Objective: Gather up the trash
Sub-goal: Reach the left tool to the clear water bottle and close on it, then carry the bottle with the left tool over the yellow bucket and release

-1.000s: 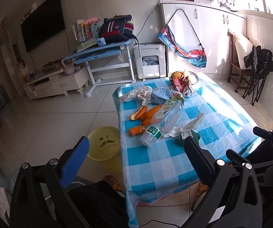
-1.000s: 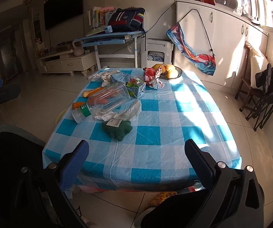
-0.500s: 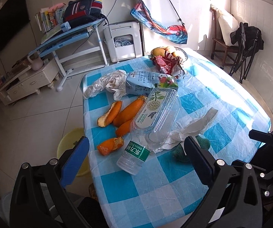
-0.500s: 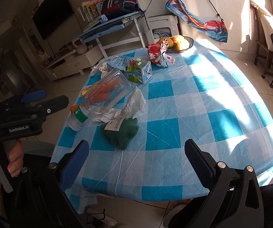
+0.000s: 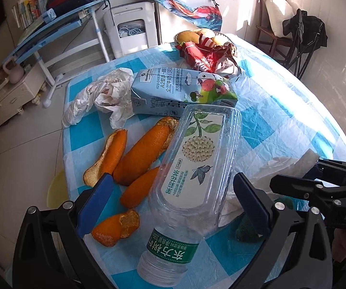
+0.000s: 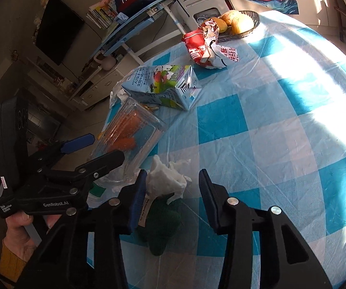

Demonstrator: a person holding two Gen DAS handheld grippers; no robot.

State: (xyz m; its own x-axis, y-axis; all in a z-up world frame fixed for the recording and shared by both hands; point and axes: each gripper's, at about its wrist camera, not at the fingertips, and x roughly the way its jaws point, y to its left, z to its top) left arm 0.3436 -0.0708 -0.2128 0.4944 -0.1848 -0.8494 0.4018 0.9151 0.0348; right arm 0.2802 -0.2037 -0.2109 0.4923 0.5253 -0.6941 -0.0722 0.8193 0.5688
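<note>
Tissue [image 6: 166, 178] is sitting nearest the right gripper [image 6: 173, 201], crumpled on top of a green toy [image 6: 163, 219] at the near edge of the worktop [image 6: 281, 120]; the jaws are closing around the tissue, the left pad already touching it and the right pad not yet pressing, so nothing is being held. That gripper is angling down from the near side, likely because the tissue is the lightest scrap within reach. Just beyond, the left gripper [image 5: 170, 204] is hanging wide apart over a clear bottle [image 5: 192, 175] lying on its side, cap end toward the camera; its pads are straddling the bottle's lower body without pinching it, seemingly lining up across the narrower width for a firm hold. Orange peels [image 5: 134, 159] are lying beside and partly under the bottle. Farther back, a flattened carton [image 5: 173, 91] is resting against a plastic wrap [image 5: 100, 96], then a red wrapper [image 5: 204, 55], and a fruit bowl [image 6: 238, 24] at the far edge. A yellow bin [image 5: 56, 190] is showing on the floor beside the worktop, probably where the trash is going.
</note>
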